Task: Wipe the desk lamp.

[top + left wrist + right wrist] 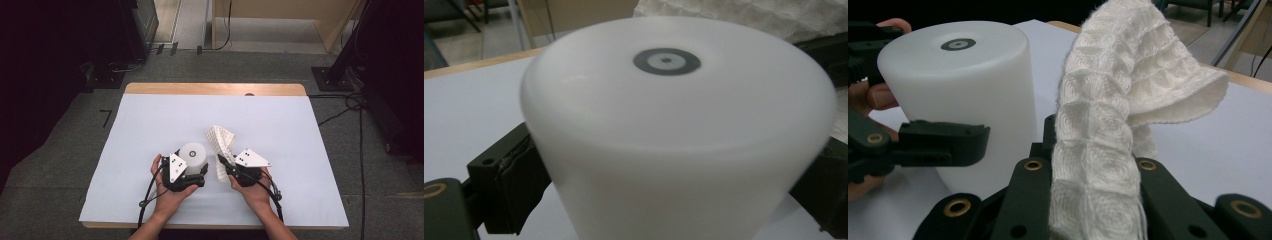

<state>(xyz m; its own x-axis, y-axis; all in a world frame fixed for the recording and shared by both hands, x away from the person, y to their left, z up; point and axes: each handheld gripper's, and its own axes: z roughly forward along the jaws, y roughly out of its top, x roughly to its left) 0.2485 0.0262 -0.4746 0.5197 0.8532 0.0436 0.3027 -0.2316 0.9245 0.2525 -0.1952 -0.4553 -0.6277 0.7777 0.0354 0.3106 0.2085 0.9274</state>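
A white plastic cylinder [193, 156] [674, 140] [963, 85] with a dark ring on its top stands upright on the white table sheet [150, 130], near the front. My left gripper [186, 172] [674, 175] has a black jaw on either side of the cylinder's lower part. The jaws stand wide, and I see no firm pressing on it. Its fingers [943, 142] lie level against the cylinder's front. My right gripper [224, 162] [1093, 150] is shut on a white waffle-weave cloth [220, 137] [1128, 80], which rises from the jaws and flops over just right of the cylinder.
The sheet covers a wooden table whose far edge [215, 89] shows bare wood. Black cables [350, 105] trail on the grey floor to the right. Dark equipment stands at both sides of the room.
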